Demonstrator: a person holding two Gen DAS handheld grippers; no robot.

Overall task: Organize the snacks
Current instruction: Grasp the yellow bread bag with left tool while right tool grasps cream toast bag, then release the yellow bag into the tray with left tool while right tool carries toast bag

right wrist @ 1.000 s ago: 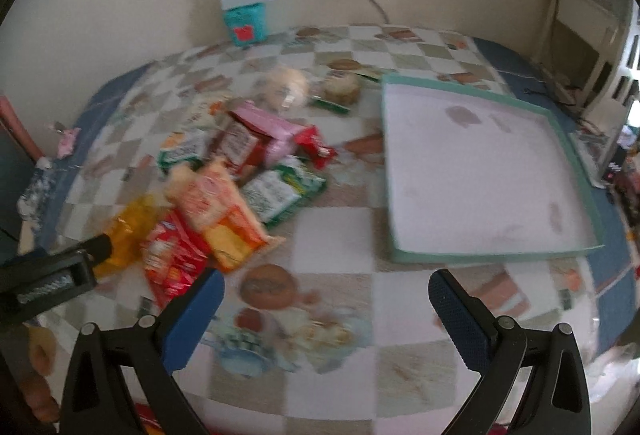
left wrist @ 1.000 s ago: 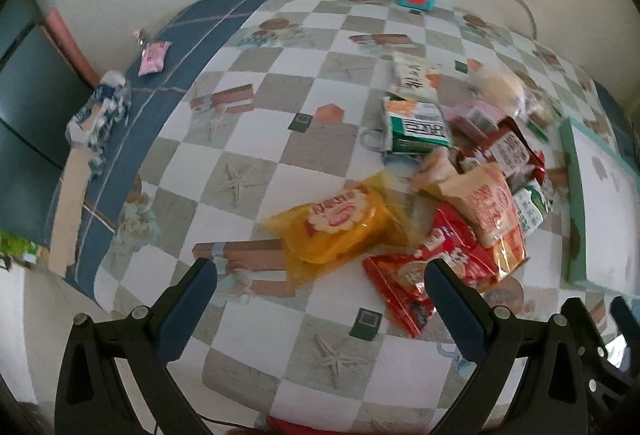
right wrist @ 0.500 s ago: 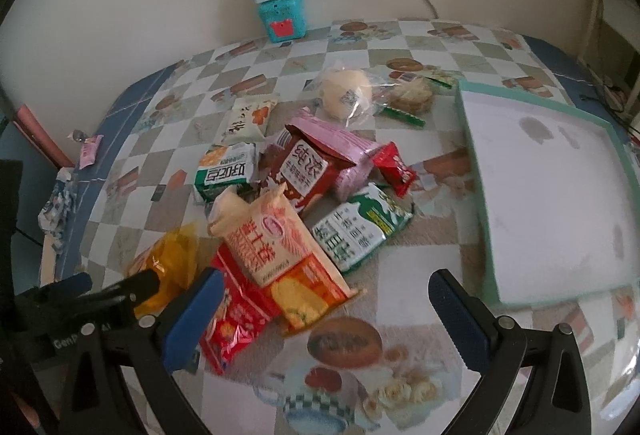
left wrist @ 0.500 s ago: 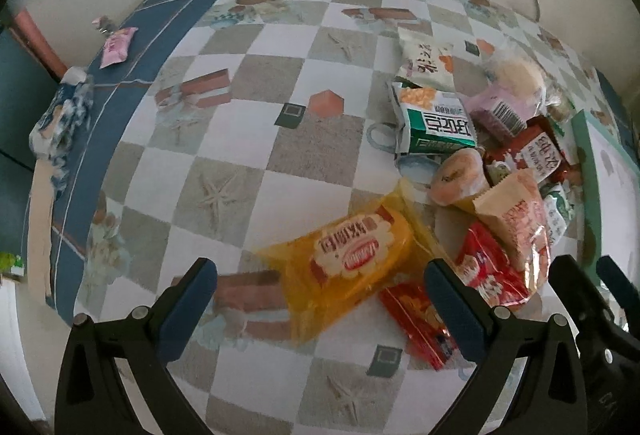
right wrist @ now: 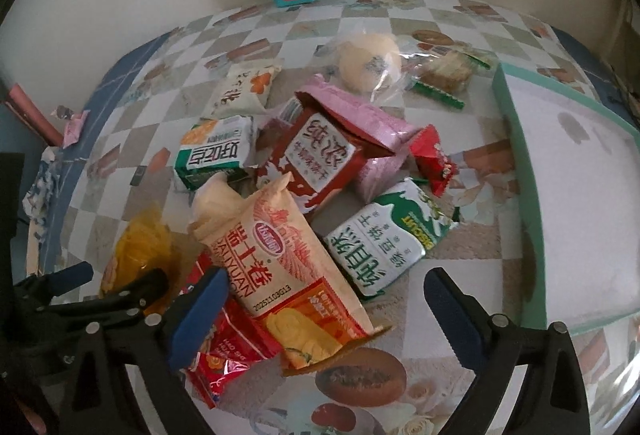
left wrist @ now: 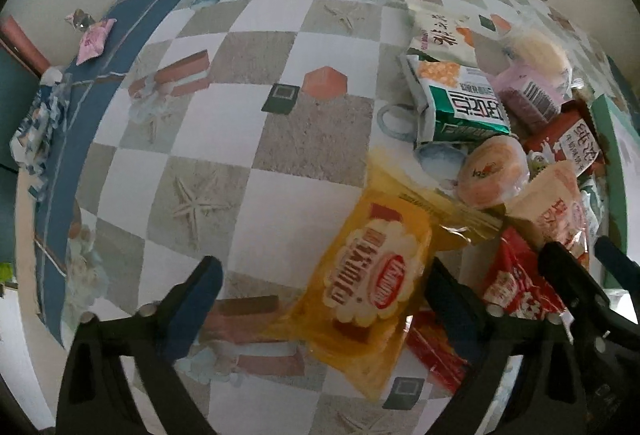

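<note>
Below the left wrist camera, the left hand-held gripper [left wrist: 320, 293] hangs wide open and empty over the checkered, seashell-printed tabletop [left wrist: 224, 123]; its blue-padded fingers stand either side of a glossy yellow plastic biscuit packet [left wrist: 370, 289] lying flat at the near edge of the snack pile, not yet touching it; that packet looks light, puffy and slippery, its contents probably brittle, so a gentle pinch across the narrow width or on the crimped end seam seems wisest; behind it lie a round cake in clear wrap [left wrist: 492, 171] and a green and white foil pouch [left wrist: 460, 103]. From the right wrist camera, the right hand-held gripper [right wrist: 326, 309] is likewise fully spread, holding nothing, hovering over a tall orange and cream paper-look packet [right wrist: 280, 259] that rests on a red foil sachet [right wrist: 230, 351]; the shallow green-rimmed white tray [right wrist: 516, 155], bare, sits just beside the pile to the right, a likely destination.
</note>
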